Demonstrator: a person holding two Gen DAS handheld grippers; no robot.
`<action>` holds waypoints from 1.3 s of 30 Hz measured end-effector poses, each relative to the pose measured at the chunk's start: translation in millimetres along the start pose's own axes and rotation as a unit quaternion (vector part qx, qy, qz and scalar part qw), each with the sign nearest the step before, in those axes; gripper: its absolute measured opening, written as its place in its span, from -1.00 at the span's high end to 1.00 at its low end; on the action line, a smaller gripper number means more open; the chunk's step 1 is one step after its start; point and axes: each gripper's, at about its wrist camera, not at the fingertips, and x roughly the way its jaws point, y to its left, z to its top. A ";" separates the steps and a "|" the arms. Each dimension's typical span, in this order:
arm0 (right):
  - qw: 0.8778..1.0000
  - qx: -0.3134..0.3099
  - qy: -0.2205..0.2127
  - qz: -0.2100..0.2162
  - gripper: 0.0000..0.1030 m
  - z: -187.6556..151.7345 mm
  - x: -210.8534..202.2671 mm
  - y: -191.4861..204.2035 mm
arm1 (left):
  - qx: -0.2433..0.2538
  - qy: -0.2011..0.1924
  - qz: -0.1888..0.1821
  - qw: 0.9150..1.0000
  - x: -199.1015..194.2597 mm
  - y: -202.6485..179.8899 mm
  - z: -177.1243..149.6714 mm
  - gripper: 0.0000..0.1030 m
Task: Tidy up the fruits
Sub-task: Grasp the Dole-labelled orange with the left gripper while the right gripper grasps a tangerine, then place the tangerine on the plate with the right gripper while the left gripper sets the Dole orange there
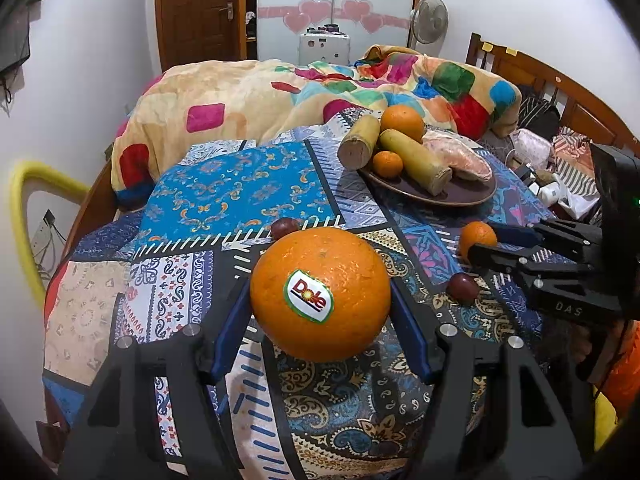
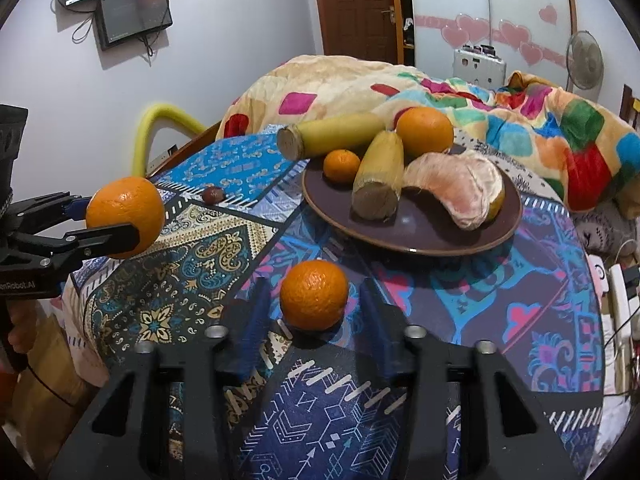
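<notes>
My left gripper (image 1: 320, 312) is shut on a large orange with a Dole sticker (image 1: 320, 294) and holds it above the patterned tablecloth. The right wrist view shows that gripper (image 2: 114, 220) and the same large orange (image 2: 124, 216) at the left. A small orange (image 2: 314, 294) sits on the cloth between the fingers of my right gripper (image 2: 314, 320), with a narrow gap on each side. The left wrist view has the right gripper (image 1: 482, 240) around that small orange (image 1: 478, 236). Behind is a brown plate (image 2: 412, 240) with an orange, a mandarin, two cut yellow stalks and peeled pomelo.
Small dark round fruits lie on the cloth (image 1: 285, 227) (image 1: 462, 288) (image 2: 212, 195). A colourful blanket (image 1: 248, 96) is heaped behind the table. Cables and clutter (image 2: 616, 292) lie past the table's right edge. A yellow foam-covered bar (image 1: 20, 200) stands at the left.
</notes>
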 end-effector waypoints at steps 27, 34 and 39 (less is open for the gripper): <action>0.996 0.000 -0.079 -0.041 0.38 38.7 -40.3 -45.9 | 0.040 -0.030 -0.061 0.997 43.8 -72.0 76.1 -0.30; 0.997 -0.012 -0.060 -0.038 0.38 42.1 -17.2 -49.2 | 0.040 -0.020 -0.062 0.997 70.0 -74.1 86.8 -0.30; 0.998 -0.014 -0.049 -0.036 0.37 41.9 -4.1 -51.6 | 0.047 -0.017 -0.060 0.997 81.4 -74.7 90.6 -0.30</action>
